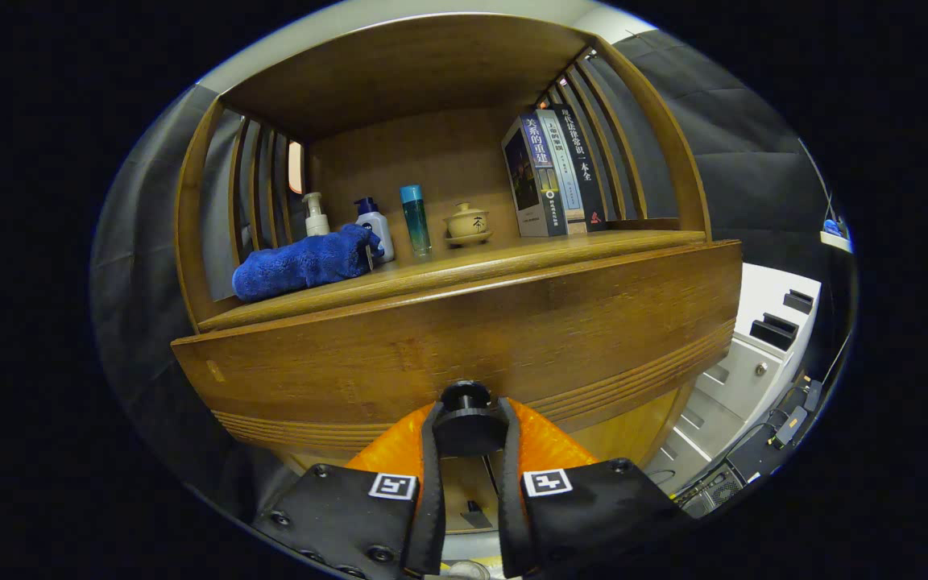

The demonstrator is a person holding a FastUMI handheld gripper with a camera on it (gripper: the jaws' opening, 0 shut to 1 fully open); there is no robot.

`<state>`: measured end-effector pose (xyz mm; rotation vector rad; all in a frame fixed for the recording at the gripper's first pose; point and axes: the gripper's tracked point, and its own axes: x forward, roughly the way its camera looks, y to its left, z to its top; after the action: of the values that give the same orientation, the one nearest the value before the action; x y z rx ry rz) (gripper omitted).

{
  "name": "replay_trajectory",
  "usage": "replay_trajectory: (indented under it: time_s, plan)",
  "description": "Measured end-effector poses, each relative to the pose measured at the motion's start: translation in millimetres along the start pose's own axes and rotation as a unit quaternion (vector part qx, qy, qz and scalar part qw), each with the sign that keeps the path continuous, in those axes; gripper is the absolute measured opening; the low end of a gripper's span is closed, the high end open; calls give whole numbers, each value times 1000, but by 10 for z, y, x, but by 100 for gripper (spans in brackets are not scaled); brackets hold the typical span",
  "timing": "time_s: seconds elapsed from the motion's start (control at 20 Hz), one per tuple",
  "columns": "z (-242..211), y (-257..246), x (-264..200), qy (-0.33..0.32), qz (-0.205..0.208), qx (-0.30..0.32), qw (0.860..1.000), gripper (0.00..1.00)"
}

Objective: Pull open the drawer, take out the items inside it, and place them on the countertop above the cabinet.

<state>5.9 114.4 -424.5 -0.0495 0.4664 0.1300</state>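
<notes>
The jaws of the gripper (468,431) are clamped on the dark round knob (466,403) of the drawer (464,338), one finger on each side. At 12 o'clock beyond the drawer front is the bench (464,266) (the cabinet's top): a blue towel (303,262) at 10 o'clock, bottles (371,221), a lidded cup (466,221), and books (557,173) at 1 o'clock.

Gripper (468,427) level, pointing forward, both fingers (430,451) closed in and pressing on a round knob (466,396)
</notes>
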Motion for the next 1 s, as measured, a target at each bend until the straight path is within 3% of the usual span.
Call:
replay_trajectory:
  time_s: [1.0]
  plan:
    - [-215, -71, -977, -5, 2, -13, 1000, 35]
